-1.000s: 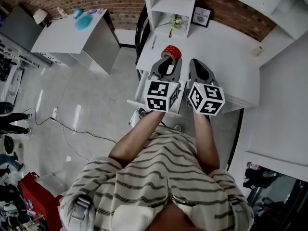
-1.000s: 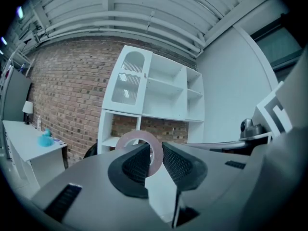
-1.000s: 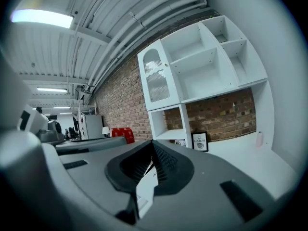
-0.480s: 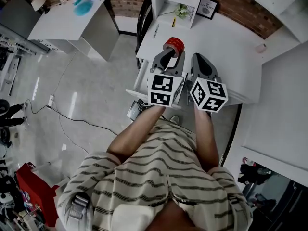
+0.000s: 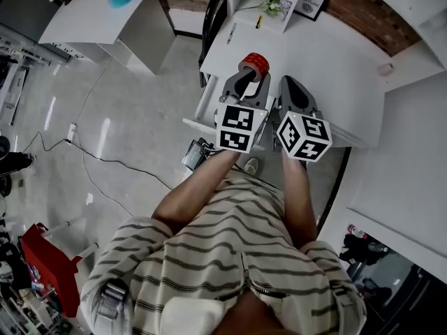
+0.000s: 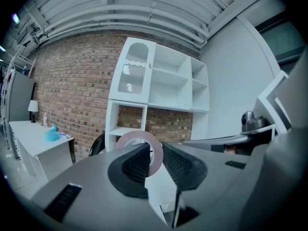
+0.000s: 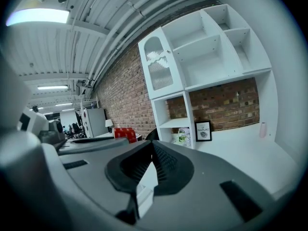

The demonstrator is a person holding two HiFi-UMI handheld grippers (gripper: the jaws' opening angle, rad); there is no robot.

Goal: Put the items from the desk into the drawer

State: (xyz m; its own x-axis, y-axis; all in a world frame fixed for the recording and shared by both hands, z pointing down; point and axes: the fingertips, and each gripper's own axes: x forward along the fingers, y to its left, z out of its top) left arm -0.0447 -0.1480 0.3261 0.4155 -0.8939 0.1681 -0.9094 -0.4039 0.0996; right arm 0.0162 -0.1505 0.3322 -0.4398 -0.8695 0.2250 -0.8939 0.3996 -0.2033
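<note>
My left gripper is shut on a red tape roll, which it holds upright just above the near left part of the white desk. In the left gripper view the roll stands on edge between the ribbed pads of my left gripper. Beside it on the right, my right gripper hangs level with its jaws shut on nothing. From the right gripper view the red roll shows at the left. A white drawer edge juts out below the left gripper.
Far on the desk lie a pen and a yellow item. A plant and a framed picture stand by the white shelf unit, a small pink object at the right. Another white table stands far left.
Both grippers have sunk a little side by side over the desk's near edge. The tape roll stays in the left jaws.
</note>
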